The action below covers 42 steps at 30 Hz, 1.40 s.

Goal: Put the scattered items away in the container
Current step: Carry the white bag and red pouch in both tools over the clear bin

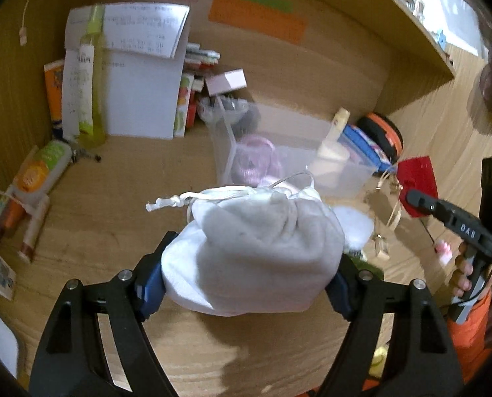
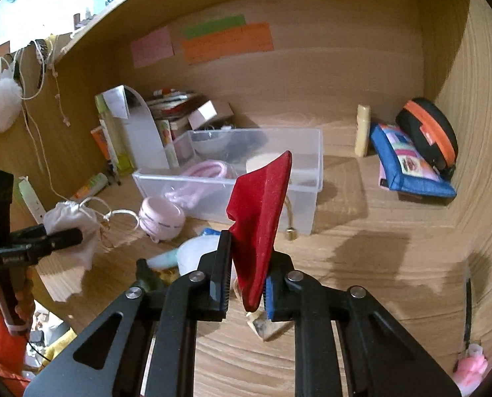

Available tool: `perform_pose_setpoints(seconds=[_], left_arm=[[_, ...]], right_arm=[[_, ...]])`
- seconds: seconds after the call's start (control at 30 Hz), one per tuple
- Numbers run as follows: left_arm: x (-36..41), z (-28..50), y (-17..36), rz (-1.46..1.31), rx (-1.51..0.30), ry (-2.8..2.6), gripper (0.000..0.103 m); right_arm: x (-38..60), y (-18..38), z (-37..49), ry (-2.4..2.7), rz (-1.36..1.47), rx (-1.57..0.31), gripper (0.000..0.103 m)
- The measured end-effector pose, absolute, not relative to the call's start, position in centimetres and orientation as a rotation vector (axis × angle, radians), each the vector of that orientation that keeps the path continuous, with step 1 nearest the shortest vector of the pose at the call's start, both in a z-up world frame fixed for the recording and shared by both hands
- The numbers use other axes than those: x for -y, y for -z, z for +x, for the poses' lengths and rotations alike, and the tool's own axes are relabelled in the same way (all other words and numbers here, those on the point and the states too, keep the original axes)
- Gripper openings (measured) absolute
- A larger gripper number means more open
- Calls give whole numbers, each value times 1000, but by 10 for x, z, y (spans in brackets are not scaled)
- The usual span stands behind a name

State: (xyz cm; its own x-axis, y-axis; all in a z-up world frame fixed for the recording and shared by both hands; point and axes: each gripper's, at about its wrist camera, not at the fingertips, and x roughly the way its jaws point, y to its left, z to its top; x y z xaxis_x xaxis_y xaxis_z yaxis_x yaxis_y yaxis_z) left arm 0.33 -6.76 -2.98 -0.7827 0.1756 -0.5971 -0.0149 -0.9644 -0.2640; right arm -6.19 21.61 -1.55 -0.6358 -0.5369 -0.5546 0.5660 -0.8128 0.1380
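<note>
- Wooden desk (image 2: 362,241) with wooden walls around it fills both views; coloured paper notes (image 2: 226,41) are stuck on the back wall.
- Clear plastic container (image 2: 312,165) stands on the desk near the back wall, with a pink coiled thing (image 2: 209,168) lying inside.
- White drawstring pouch (image 1: 256,251) is lifted above the desk in front of the container; the left tongs (image 1: 249,284) press on it from both sides, standing rather wide around its soft body.
- Red cloth piece (image 2: 262,225) stands upright, pinched at its lower part by the right tongs (image 2: 246,291), which are almost fully together; it is also in front of the container, not inside.
- Blue pouch (image 2: 408,165) leans at the right wall, well apart from the container.
</note>
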Motion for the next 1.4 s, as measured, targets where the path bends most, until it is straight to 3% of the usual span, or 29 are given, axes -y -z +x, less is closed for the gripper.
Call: perform_pose_setpoints(seconds=[0.93,1.4], left_arm=[[57,-85,-28,-820,376,-2841,79],[46,-143,-25,-859,319,-2824,79]], right_arm=[[-184,-31,-110,2373,652,-57,14],[-147,-32,-146,2319,667,-87,14]])
